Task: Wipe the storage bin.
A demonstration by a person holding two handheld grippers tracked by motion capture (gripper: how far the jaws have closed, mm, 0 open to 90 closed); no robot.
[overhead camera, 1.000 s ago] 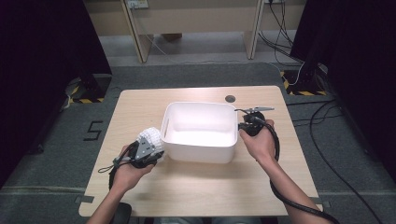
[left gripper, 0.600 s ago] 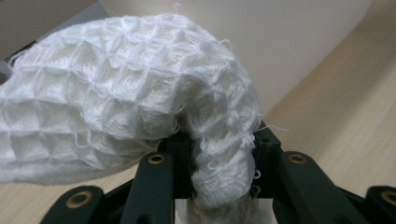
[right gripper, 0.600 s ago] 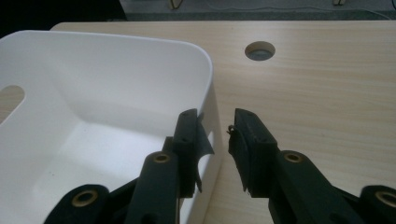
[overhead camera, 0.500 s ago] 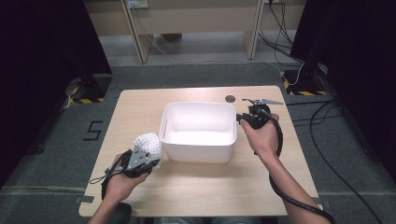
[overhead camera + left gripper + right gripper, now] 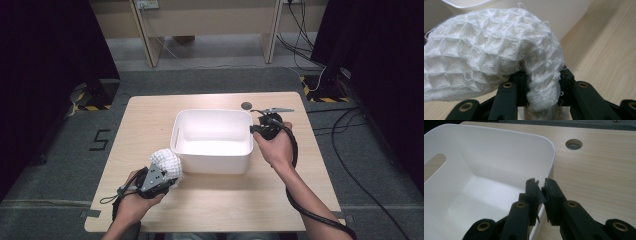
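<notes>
Nearest the person, the left gripper [image 5: 159, 176] has its jaws clamped on a bunched white waffle cloth [image 5: 491, 60]. Over the last second it has drawn back toward the person's edge of the table [image 5: 210, 210], so the cloth now sits just outside the near left corner of the white tub [image 5: 212, 162] rather than against its left wall. Farther off, the right gripper [image 5: 539, 186] has just been closing its jaws; they now stand narrow, pinching the tub's right rim between them. That likely means the tub is being steadied while the cloth is readied for lifting over the wall and dropping inside, which has not yet happened.
</notes>
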